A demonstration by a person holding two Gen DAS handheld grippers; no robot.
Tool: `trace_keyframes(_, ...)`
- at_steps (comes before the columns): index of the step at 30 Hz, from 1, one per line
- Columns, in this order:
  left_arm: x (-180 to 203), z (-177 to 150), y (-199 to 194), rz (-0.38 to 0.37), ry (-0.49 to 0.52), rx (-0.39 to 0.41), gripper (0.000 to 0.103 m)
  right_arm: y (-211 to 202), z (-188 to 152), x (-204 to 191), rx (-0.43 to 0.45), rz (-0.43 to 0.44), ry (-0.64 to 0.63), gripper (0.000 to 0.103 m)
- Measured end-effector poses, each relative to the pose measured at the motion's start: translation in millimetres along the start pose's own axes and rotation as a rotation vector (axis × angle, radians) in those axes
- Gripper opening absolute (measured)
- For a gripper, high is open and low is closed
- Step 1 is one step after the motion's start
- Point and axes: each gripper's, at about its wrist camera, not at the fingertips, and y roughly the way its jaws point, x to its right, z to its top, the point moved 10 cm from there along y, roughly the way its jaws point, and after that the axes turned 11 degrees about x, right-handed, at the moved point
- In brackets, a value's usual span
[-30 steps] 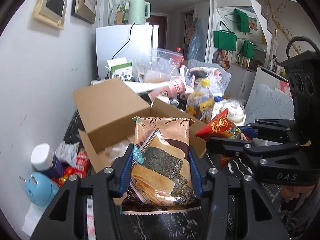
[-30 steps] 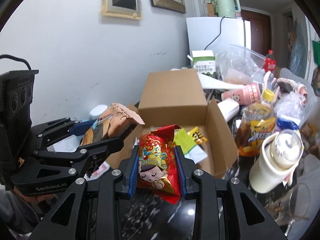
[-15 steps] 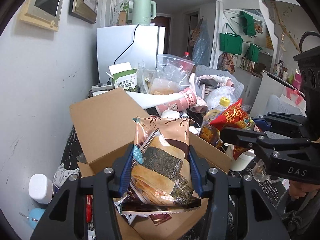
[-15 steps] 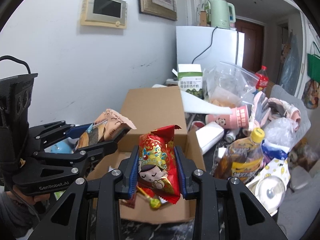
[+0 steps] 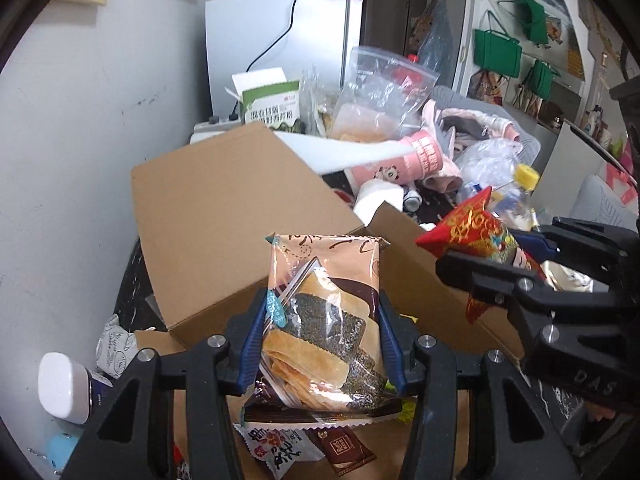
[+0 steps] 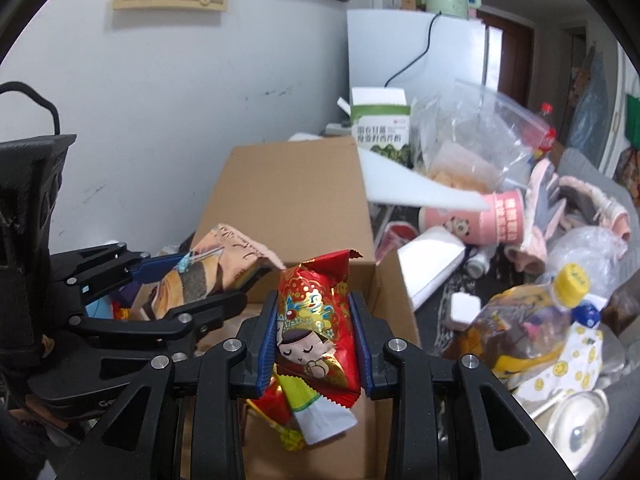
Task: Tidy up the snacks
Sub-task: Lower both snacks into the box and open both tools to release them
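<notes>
My left gripper (image 5: pixel 322 332) is shut on a tan seaweed-cracker packet (image 5: pixel 324 312) and holds it over the open cardboard box (image 5: pixel 224 232). My right gripper (image 6: pixel 316 336) is shut on a red snack packet with a cartoon face (image 6: pixel 316 320), also over the box (image 6: pixel 292 204). Each gripper shows in the other's view: the right one with its red packet (image 5: pixel 476 236) to the right, the left one with its cracker packet (image 6: pixel 208 276) to the left. Several small snack packets (image 5: pixel 296 444) lie on the box floor, and they also show in the right wrist view (image 6: pixel 304 408).
Behind and right of the box lie a pink cup (image 6: pixel 480 220), a yellow-capped drink bottle (image 6: pixel 532 320), a zip bag (image 5: pixel 384 96) and a green-white carton (image 6: pixel 380 124). A white-capped bottle (image 5: pixel 64 388) stands left of the box. A grey wall runs along the left.
Both grippers have moved forward with their packets, from in front of the box to over its opening. Their grip has not changed.
</notes>
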Motion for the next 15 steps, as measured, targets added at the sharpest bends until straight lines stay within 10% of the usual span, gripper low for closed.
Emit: trace_keyframes(15,-6,-38,53,0.072,0.044,-0.209,0.05,47,-45,19,-0.158,-0.016,0.046,0.032)
